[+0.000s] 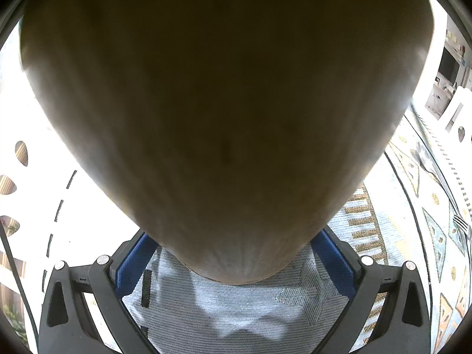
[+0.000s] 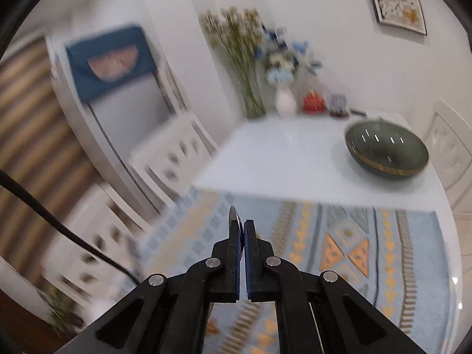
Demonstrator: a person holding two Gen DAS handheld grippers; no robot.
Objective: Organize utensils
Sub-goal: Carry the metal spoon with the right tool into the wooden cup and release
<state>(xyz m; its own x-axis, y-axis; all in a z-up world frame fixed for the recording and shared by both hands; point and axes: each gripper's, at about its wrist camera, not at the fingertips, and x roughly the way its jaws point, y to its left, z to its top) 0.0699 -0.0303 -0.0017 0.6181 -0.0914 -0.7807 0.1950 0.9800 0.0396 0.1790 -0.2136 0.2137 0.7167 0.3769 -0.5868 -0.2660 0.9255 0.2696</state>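
**Right gripper lifts a utensil, left grips a wooden holder**

The right gripper [image 2: 243,230] is clamped on a thin metal utensil [image 2: 234,216], seen edge-on above the patterned placemat [image 2: 339,236]. The left gripper [image 1: 236,265] holds a wide wooden container [image 1: 224,103]. A fork [image 1: 463,224] lies on the mat at right.

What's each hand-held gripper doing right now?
Left hand-held gripper: closed on a large wooden object.
Right hand-held gripper: closed on a thin metal utensil.
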